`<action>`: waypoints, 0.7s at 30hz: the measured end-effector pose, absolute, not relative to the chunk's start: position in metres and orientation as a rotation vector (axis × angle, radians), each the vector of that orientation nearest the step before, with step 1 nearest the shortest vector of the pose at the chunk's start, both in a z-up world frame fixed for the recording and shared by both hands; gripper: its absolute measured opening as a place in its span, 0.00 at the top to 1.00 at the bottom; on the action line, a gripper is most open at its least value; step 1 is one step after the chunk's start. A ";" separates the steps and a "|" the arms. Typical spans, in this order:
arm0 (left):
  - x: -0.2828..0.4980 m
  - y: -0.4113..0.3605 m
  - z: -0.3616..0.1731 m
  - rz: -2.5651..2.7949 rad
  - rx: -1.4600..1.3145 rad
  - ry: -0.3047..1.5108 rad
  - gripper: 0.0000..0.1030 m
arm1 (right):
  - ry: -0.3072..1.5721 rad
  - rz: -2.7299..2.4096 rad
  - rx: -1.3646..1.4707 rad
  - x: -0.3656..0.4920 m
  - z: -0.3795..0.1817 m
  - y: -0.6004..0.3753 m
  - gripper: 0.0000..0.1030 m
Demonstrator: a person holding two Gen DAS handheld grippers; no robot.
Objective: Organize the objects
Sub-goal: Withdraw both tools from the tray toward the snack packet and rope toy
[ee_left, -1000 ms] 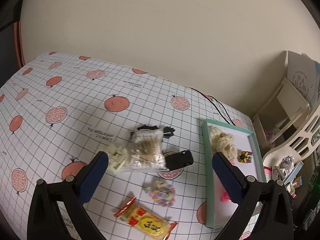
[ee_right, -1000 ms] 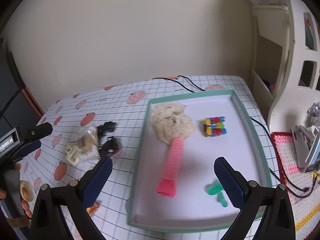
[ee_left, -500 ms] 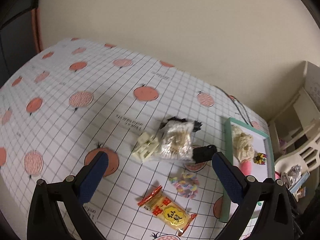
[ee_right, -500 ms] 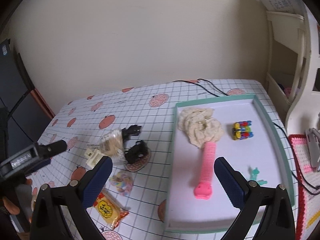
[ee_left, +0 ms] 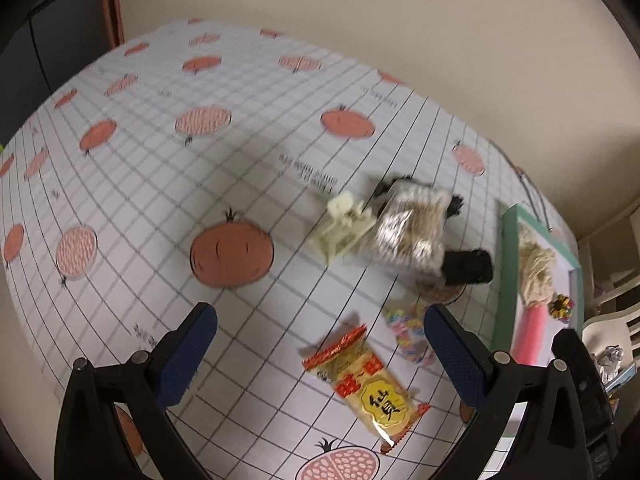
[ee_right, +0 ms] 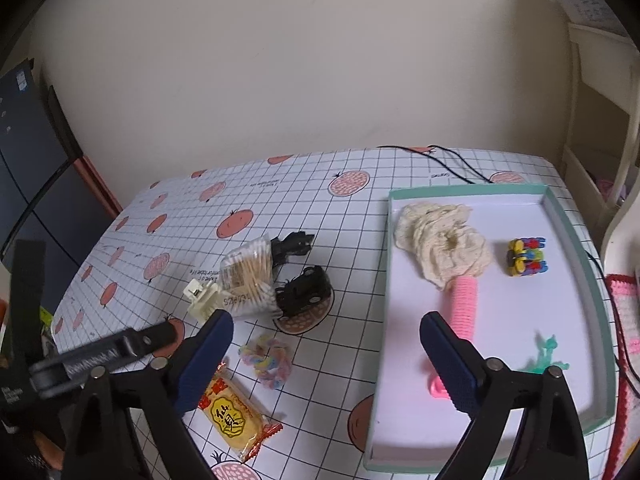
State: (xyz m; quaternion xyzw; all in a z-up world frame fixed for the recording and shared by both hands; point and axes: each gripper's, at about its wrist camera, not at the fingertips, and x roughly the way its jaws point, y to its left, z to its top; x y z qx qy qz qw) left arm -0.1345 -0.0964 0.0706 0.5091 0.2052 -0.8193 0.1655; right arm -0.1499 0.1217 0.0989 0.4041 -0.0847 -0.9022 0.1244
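Both claws, left and right, gape wide, empty. Crinkly yellow snack packet flat on gridded surface; rectangular teal-rimmed tray holds ribbed pink tube.
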 end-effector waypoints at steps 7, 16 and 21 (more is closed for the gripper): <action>-0.130 -0.092 0.047 -2.237 1.531 0.662 0.00 | -0.232 -2.579 1.220 -0.155 0.087 0.109 0.17; -0.127 -0.075 0.031 -2.174 1.600 0.684 0.02 | -0.244 -2.552 1.260 -0.158 0.076 0.104 0.19; -0.128 -0.071 0.025 -2.155 1.626 0.670 0.04 | -0.243 -2.538 1.276 -0.159 0.072 0.101 0.20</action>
